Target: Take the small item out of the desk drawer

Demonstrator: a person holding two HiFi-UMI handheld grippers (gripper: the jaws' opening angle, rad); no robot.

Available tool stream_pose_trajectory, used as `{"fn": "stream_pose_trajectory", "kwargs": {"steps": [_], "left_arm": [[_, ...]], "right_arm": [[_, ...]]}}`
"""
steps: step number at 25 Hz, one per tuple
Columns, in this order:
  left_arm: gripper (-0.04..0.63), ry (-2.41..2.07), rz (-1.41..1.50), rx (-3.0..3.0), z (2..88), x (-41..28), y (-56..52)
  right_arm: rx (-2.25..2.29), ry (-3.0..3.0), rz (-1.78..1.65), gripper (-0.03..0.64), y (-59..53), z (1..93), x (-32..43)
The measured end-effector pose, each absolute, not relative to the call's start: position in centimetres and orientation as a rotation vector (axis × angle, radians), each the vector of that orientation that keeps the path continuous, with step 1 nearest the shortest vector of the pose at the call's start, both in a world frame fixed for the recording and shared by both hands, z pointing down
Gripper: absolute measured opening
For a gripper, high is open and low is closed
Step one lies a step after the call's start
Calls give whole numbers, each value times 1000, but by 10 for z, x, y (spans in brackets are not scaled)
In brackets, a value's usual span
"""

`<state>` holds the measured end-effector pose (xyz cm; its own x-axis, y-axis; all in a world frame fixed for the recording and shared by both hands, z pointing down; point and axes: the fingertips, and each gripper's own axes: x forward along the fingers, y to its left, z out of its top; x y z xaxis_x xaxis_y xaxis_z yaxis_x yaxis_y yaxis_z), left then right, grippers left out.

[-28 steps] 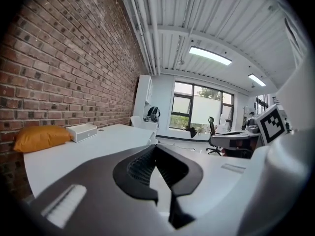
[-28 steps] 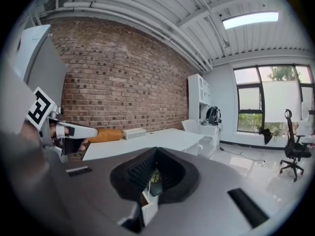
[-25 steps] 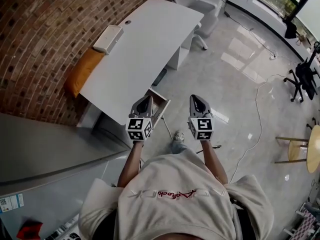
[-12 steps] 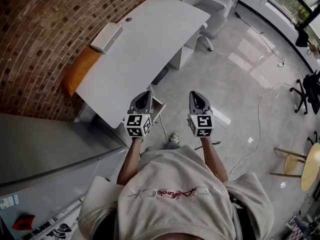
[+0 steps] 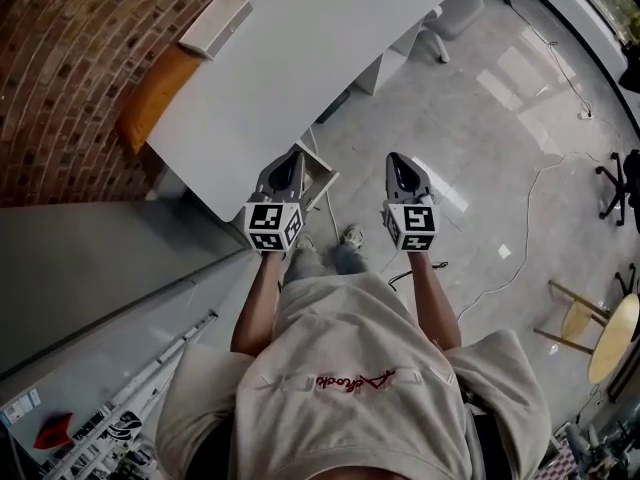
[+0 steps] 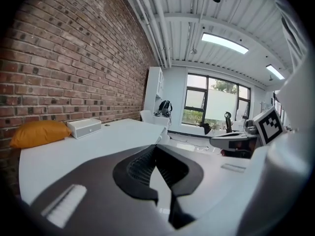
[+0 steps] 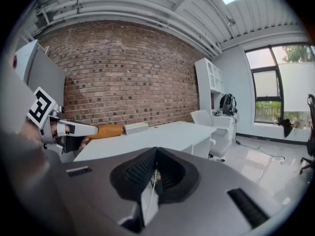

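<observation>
The grey left claw [image 5: 289, 160] and grey right claw [image 5: 403, 161] are held side by side, each with its jaws pressed together. The open pale drawer [image 5: 322, 181] juts from the white rectangular counter [image 5: 290, 58] beside the left claw; its contents cannot be made out.

We face the bench [image 5: 300, 68]: on it, by the wall [image 5: 60, 58], a box [image 5: 214, 25] and a cushion [image 5: 150, 103]; a drawer [image 5: 322, 181] under its near edge.
</observation>
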<state>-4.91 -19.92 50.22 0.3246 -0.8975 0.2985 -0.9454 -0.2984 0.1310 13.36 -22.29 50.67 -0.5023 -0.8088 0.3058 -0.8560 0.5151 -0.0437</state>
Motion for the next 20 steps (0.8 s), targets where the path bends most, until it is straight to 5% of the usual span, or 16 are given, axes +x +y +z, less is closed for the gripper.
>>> {"fn": "stream_pose_trajectory", "kwargs": {"steps": [20], "left_arm": [[8,-1409,349,2272,631,-70,-162]], "right_arm": [[1408,-2388,459,11,-174,614,76]]}}
